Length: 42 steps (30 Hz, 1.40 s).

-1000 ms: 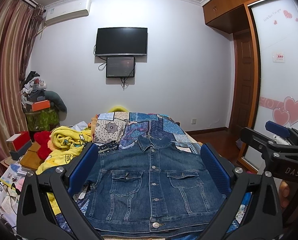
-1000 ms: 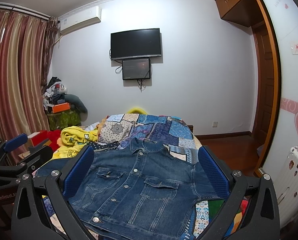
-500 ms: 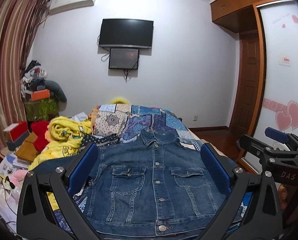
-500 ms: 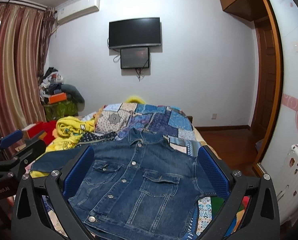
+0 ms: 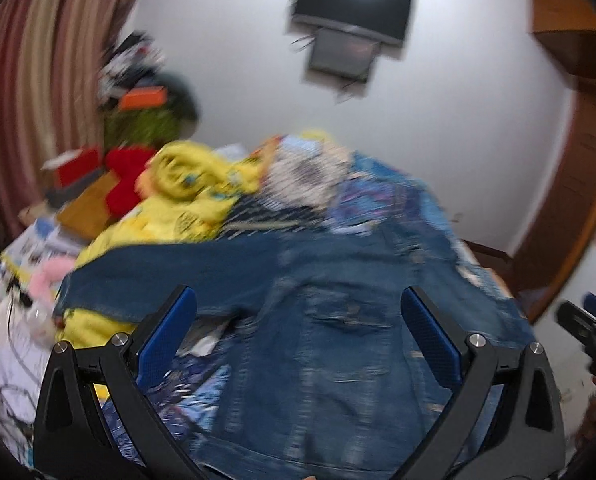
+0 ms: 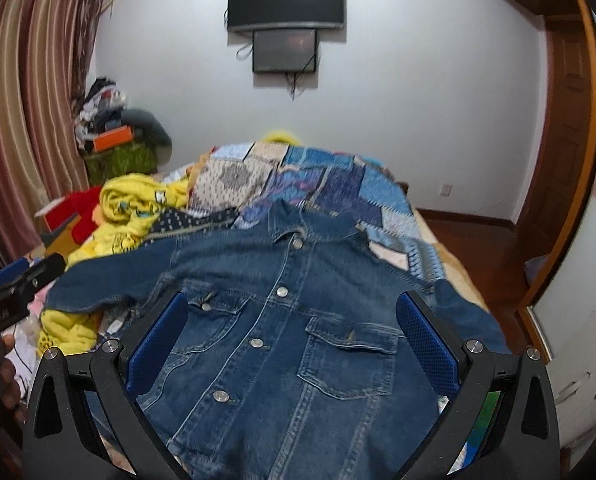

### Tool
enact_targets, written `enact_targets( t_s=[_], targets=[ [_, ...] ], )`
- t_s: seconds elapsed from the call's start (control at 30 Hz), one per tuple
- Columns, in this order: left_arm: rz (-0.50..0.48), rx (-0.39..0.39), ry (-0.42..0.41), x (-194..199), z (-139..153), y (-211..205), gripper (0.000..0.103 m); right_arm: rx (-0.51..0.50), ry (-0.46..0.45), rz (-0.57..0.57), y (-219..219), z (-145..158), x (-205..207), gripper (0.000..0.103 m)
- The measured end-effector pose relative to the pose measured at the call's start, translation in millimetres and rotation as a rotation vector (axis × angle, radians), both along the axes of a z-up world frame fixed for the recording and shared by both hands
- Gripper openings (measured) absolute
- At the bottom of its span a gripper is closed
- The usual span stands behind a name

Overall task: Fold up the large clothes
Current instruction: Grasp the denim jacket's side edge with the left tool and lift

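Denim jacket (image 6: 293,320), buttoned, lies flat on patchwork quilt (image 6: 338,184); both grippers' fingers (image 5: 165,332) (image 6: 426,336) spread wide, empty.

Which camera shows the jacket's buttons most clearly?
The right wrist view: the jacket is sharp there and its metal buttons stand out. The left wrist view shows the same jacket blurred, its buttons unreadable.
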State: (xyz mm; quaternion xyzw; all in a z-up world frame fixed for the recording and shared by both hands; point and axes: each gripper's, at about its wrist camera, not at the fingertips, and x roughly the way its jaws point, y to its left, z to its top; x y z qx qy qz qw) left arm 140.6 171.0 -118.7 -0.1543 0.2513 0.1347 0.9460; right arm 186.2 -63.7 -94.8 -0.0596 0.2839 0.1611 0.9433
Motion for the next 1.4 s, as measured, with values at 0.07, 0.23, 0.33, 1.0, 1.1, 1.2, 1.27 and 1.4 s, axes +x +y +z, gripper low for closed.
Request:
enact_targets(
  t_s=[0.07, 0.23, 0.33, 1.0, 1.1, 1.2, 1.27, 1.4],
  targets=[
    [0.051, -0.04, 0.047, 9, -19, 29, 0.103, -0.009, 0.033, 0.011, 5, -8, 10, 0.103],
    [0.138, -0.169, 0.123, 21, -65, 98, 0.103, -0.04, 0.113, 0.011, 14, -32, 31, 0.103],
    [0.156, -0.271, 0.177, 27, -97, 132, 0.103, -0.061, 0.149, 0.002, 17, -43, 42, 0.103],
    [0.328, -0.604, 0.271, 50, -204, 248, 0.049, -0.066, 0.197, -0.048, 14, -57, 75, 0.103],
    [0.371, -0.575, 0.249, 48, -197, 255, 0.037, -0.055, 0.188, -0.046, 11, -53, 73, 0.103],
    [0.39, -0.529, 0.26, 52, -188, 257, 0.027, -0.041, 0.181, -0.046, 8, -49, 71, 0.103],
    [0.397, -0.446, 0.263, 56, -172, 254, 0.024, -0.03, 0.178, -0.048, 5, -47, 70, 0.103],
    [0.369, -0.347, 0.211, 71, -132, 243, 0.019, -0.005, 0.173, -0.057, -4, -44, 67, 0.103]
  ],
)
